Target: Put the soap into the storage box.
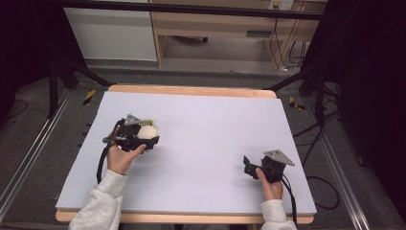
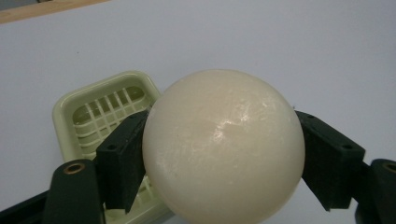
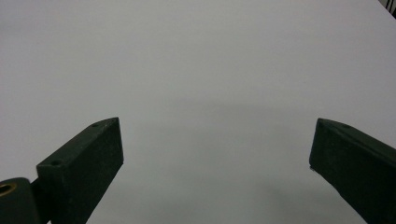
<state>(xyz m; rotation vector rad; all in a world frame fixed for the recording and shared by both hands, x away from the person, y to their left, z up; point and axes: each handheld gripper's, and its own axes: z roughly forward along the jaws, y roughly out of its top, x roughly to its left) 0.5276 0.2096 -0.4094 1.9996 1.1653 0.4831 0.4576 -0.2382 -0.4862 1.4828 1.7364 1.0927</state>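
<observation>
Currently my left gripper (image 2: 223, 154) pinches one cream ball (image 2: 223, 147); a green slatted tray (image 2: 100, 114) lies at its 10 o'clock. My right gripper (image 3: 217, 161) is spread over the white table (image 3: 201, 60).

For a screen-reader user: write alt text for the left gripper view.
A cream ball is clamped between the two black jaws of the left tool, seen close up. Behind it, a pale green slatted tray lies on a light table.

Left side: way toward the far edge is blocked by the pale green slatted tray (image 2: 100, 116). Mat (image 1: 206, 129) between the left gripper (image 1: 146, 136) and right gripper (image 1: 249, 167) is left unobstructed.
</observation>
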